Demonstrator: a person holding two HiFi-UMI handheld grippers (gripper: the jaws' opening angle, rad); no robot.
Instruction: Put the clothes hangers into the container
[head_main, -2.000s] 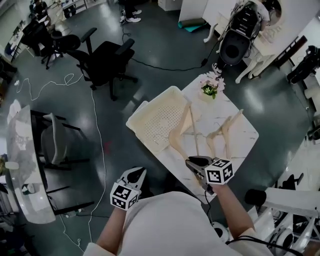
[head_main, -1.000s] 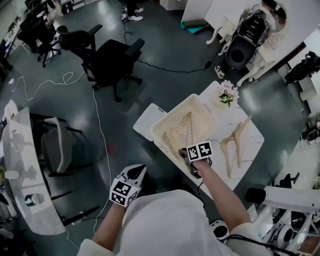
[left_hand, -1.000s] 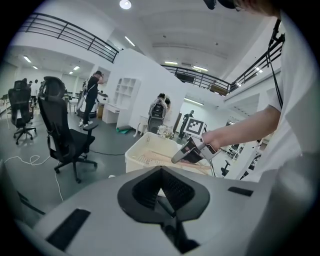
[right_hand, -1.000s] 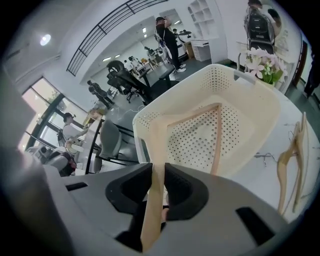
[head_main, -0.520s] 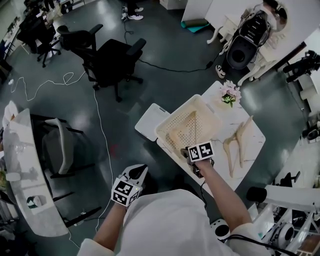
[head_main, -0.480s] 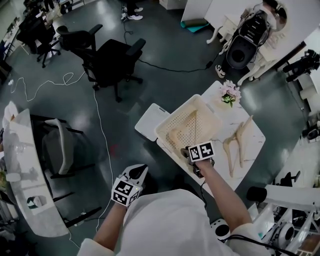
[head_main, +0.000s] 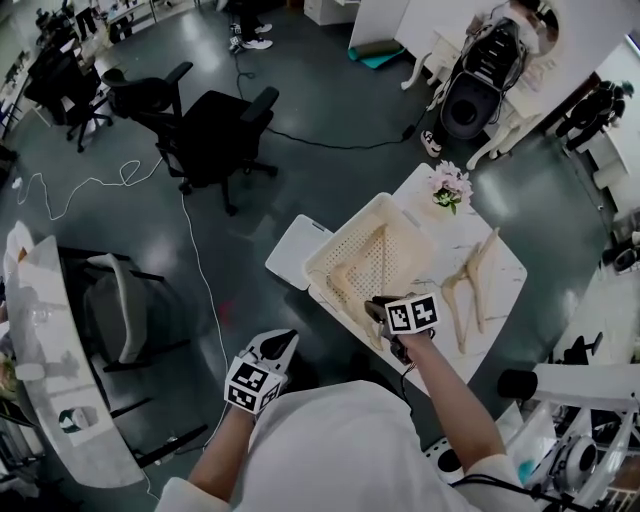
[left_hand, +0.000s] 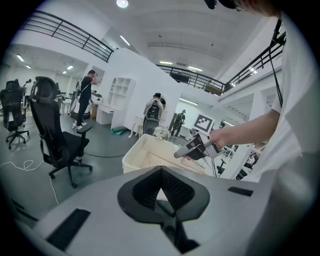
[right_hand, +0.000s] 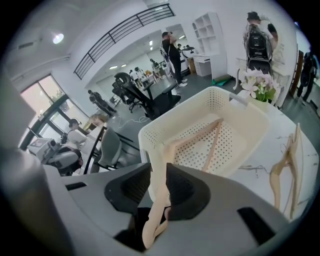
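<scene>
on the marble-patterned surface (head_main: 440, 236), the cream perforated container (head_main: 343, 236) serves as the reference point. one wooden clothes hanger (head_main: 356, 258) lies tilted inside the container, with one arm running up over the container's near rim and out toward the person. the right hand-held gripper (head_main: 372, 308) sits just outside that near rim, pointing steeply down. its jaws have just been closing in a little. they stand apart with the projecting hanger arm between them. the arm fills most of the gap, yet a dark slit shows beside one pad, so no clamp on the wood is seen. two more hangers (head_main: 472, 280) lie flat on the surface to the right of the container, close together and clear of its wall. a small bunch of pink and white flowers (head_main: 447, 188) stands beyond the container's far right corner. a flat white panel (head_main: 293, 250) lies just beside the container's left side. the left hand-held gripper (head_main: 283, 342) hangs over the floor, well short of the container on the person's left. its jaws are together with nothing between them. a black office chair (head_main: 215, 125) stands on the floor well beyond the container's left side.
</scene>
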